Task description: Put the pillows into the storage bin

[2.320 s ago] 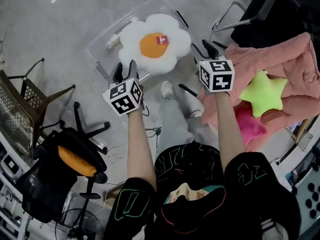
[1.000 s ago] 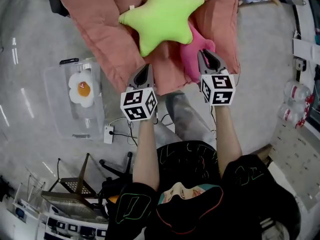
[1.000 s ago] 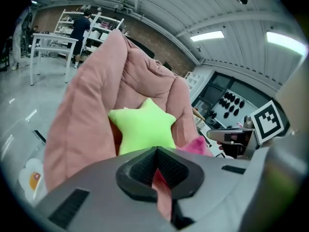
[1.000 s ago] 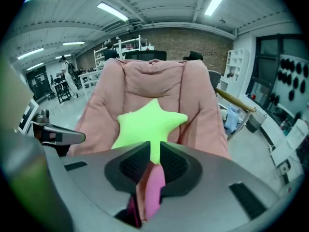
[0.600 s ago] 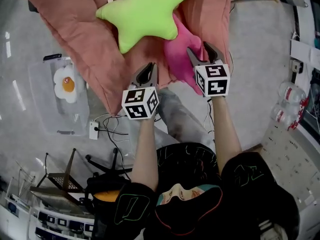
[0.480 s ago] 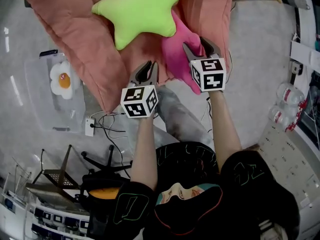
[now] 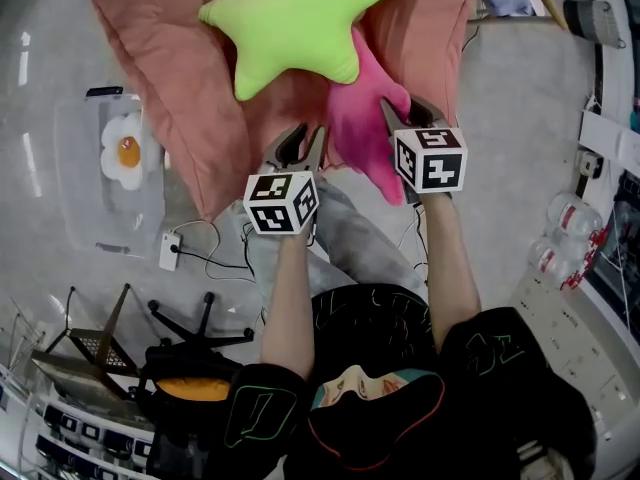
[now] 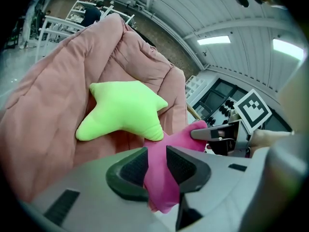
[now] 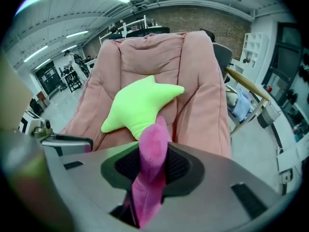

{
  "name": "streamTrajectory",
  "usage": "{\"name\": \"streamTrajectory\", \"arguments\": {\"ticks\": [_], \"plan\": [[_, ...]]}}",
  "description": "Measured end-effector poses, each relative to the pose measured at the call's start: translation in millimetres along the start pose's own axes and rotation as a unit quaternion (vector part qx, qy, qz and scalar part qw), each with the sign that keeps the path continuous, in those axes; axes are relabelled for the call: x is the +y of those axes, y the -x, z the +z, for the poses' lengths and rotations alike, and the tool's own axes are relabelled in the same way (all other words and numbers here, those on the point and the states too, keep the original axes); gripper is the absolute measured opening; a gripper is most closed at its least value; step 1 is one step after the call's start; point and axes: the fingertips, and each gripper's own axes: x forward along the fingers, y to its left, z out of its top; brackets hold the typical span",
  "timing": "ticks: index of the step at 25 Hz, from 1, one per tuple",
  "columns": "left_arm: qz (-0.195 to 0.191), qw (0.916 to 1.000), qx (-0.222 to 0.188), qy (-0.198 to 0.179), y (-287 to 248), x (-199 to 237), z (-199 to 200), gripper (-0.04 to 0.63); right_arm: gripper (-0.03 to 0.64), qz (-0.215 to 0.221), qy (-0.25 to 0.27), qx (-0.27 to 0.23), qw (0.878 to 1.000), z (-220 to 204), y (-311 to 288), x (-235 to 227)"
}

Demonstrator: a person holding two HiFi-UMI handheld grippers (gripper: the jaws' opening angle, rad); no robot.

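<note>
A pink pillow point(image 7: 360, 118) lies on a salmon padded lounger point(image 7: 170, 68), partly under a lime-green star pillow point(image 7: 295, 23). My left gripper point(image 7: 302, 140) is at the pink pillow's near left edge. Its jaws are opening, with a pink lobe point(image 8: 161, 178) filling the gap between the pads. My right gripper point(image 7: 410, 108) is at the pillow's right side. Its jaws are closing, and the pads pinch another pink lobe point(image 9: 152, 149). The green star point(image 8: 120, 110) point(image 9: 140, 105) rests just beyond both grippers. A clear storage bin point(image 7: 80, 198) on the floor at left holds a fried-egg flower pillow point(image 7: 125, 153).
A white power strip point(image 7: 168, 251) with trailing cables lies on the floor between bin and lounger. A dark chair frame point(image 7: 95, 343) and an office chair with an orange cushion point(image 7: 185, 388) stand at lower left. Bottles point(image 7: 560, 233) and shelving line the right side.
The view turned from the bin to the lounger. Both grippers moved forward onto the pink pillow, and their jaws went from shut to standing around its lobes.
</note>
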Motion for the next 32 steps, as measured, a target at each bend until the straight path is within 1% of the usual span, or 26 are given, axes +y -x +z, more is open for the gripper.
{"name": "streamTrajectory", "arguments": {"ticks": [3,7,10,12,15,18,21,23,26,28,32], "plan": [[-0.001,0.9999,-0.009,-0.004,8,-2,9,0.121,0.117,-0.017,-0.009,-0.008,1.0,4,22,-2],[-0.004,0.9997,-0.023,-0.013,19,-6,24,0.121,0.117,-0.059,-0.048,-0.025,0.997,7,53,-18],[-0.007,0.9994,-0.03,-0.018,27,-10,35,0.12,0.114,-0.085,-0.077,-0.056,0.992,18,83,-30],[-0.011,0.9991,-0.035,-0.02,31,-14,41,0.12,0.111,-0.085,-0.079,-0.088,0.989,37,105,-32],[-0.013,0.9985,-0.048,-0.021,43,-21,51,0.12,0.11,-0.075,-0.052,-0.128,0.988,74,133,-23],[-0.011,0.9976,-0.066,-0.021,62,-28,66,0.12,0.109,-0.069,-0.029,-0.156,0.985,107,156,-12],[0.002,0.9957,-0.09,-0.02,86,-21,84,0.118,0.107,-0.056,-0.019,-0.179,0.982,134,170,8],[0.015,0.9938,-0.108,-0.018,103,-11,98,0.117,0.107,-0.039,-0.011,-0.19,0.981,152,173,26],[0.034,0.9898,-0.138,-0.011,129,7,118,0.117,0.107,-0.001,0.008,-0.204,0.979,180,175,64],[0.048,0.9864,-0.157,-0.006,149,19,130,0.115,0.109,0.026,0.03,-0.212,0.976,199,177,96],[0.082,0.9772,-0.195,0.01,194,49,146,0.112,0.109,0.08,0.087,-0.232,0.965,237,181,167]]}}
